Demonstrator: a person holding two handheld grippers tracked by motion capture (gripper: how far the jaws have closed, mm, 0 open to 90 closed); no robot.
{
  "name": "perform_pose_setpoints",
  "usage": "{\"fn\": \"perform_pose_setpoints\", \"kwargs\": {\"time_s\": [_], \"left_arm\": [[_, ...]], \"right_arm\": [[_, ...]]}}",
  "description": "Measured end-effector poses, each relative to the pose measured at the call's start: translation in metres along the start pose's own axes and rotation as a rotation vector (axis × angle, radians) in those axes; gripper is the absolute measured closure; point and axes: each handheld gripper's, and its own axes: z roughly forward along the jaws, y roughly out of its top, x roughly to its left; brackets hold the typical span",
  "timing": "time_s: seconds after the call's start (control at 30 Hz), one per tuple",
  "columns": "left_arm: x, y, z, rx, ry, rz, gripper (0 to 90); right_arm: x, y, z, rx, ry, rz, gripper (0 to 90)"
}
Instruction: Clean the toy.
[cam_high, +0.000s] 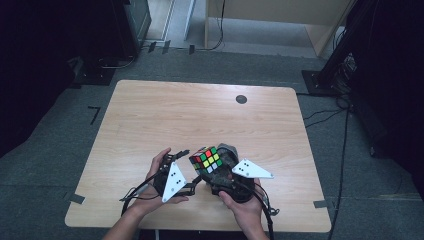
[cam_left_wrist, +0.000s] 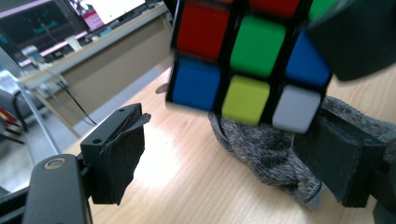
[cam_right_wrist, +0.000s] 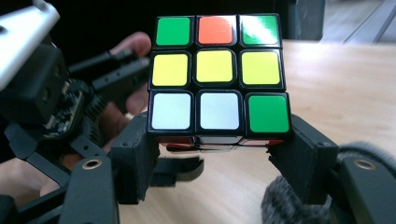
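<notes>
Rubik's cube (cam_right_wrist: 218, 77), scrambled, gripped by its lowest layer between the two pads of the right gripper (cam_right_wrist: 218, 161), whose jaws are clenched on opposite sides of that layer. The hold lifts the cube clear of the wooden table (cam_high: 150, 115) and, judging by the grasp, leaves the upper two layers free to be turned. The face toward the right gripper's camera reads green, orange, green above a yellow row, then white, white, green.

Left gripper (cam_left_wrist: 233, 158) stands just beside the cube with its jaws spread wide and nothing between them; the worn pad (cam_left_wrist: 119, 161) of one jaw sits well off to the side, and the cube (cam_left_wrist: 247, 60) hangs just ahead and above. It seems poised to take an upper layer, though no contact is evident.

A grey knitted cloth (cam_left_wrist: 268, 151), perhaps a sock, lies on the table beneath and behind the cube; its full outline is covered by the cube and the jaws. The cube's far and under faces are hidden, and its top is cropped in the left gripper view. In the high view both grippers are largely masked by their grey plates.
</notes>
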Motion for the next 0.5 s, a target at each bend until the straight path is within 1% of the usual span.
{"fn": "perform_pose_setpoints", "kwargs": {"time_s": [0.03, 0.1, 0.13, 0.23, 0.33, 0.4, 0.5], "left_arm": [[-0.0014, 0.0003, -0.0003, 0.0, 0.001, 0.018, 18.3], [-0.0037, 0.0003, 0.0001, -0.003, 0.001, 0.037, 19.0], [-0.0046, 0.0003, 0.0001, -0.003, -0.001, 0.044, 20.7], [-0.0067, 0.0007, -0.0003, -0.012, -0.004, 0.058, 25.4], [-0.0081, 0.001, -0.0017, -0.029, -0.003, 0.068, 32.2], [-0.0076, 0.0005, -0.0026, -0.033, -0.007, 0.072, 33.2], [-0.006, 0.0, -0.0032, -0.037, -0.019, 0.053, 33.9]], "right_arm": [[0.0002, -0.0008, 0.0013, 0.009, 0.001, 0.008, 34.9], [-0.0001, -0.0018, 0.0031, 0.028, 0.011, 0.023, 34.9], [0.0, -0.0022, 0.0037, 0.032, 0.016, 0.034, 34.9], [-0.0001, -0.0027, 0.0046, 0.035, 0.031, 0.045, 34.9], [-0.0003, -0.0032, 0.0054, 0.044, 0.04, 0.06, 34.9], [-0.0018, -0.0035, 0.0059, 0.046, 0.051, 0.073, 34.8], [-0.0067, -0.0037, 0.0059, 0.037, 0.086, 0.103, 34.4]]}}
